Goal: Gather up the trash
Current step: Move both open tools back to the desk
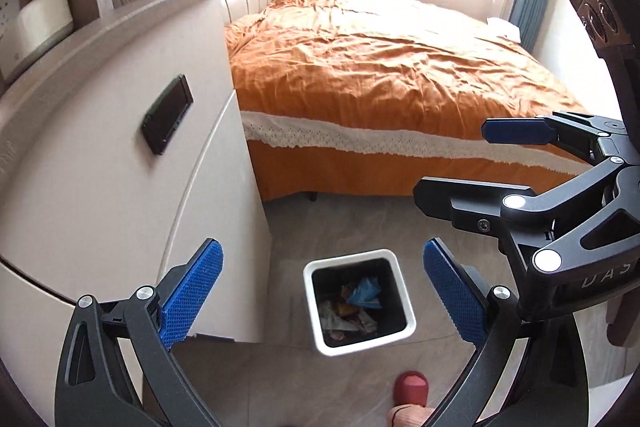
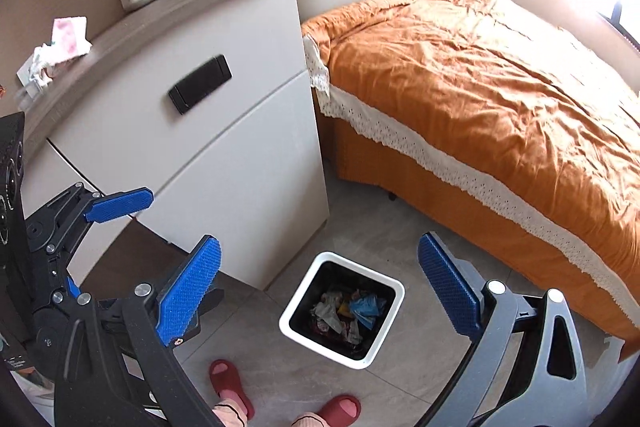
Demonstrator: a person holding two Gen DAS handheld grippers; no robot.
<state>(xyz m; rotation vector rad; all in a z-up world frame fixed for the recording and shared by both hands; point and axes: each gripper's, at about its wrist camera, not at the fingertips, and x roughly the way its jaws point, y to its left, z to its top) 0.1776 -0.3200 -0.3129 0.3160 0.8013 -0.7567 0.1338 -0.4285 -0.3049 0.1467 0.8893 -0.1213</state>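
Both the left gripper (image 1: 322,291) and right gripper (image 2: 320,287) hang with fingers wide above a square white bin (image 2: 384,285) holding crumpled wrappers (image 2: 348,313) on grey floor tiles (image 2: 384,227).

"DAS" lettering, cut off at frame edge, on right gripper (image 1: 460,163) body; nothing else legible.

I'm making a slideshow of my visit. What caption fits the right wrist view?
Open right gripper hovers above a white trash bin of wrappers beside the nightstand.

Black gripper frames (image 1: 320,301), blue ribbed pads (image 2: 188,297), silver screws; red slippers (image 2: 232,385) at six o'clock, pink cuffs above.
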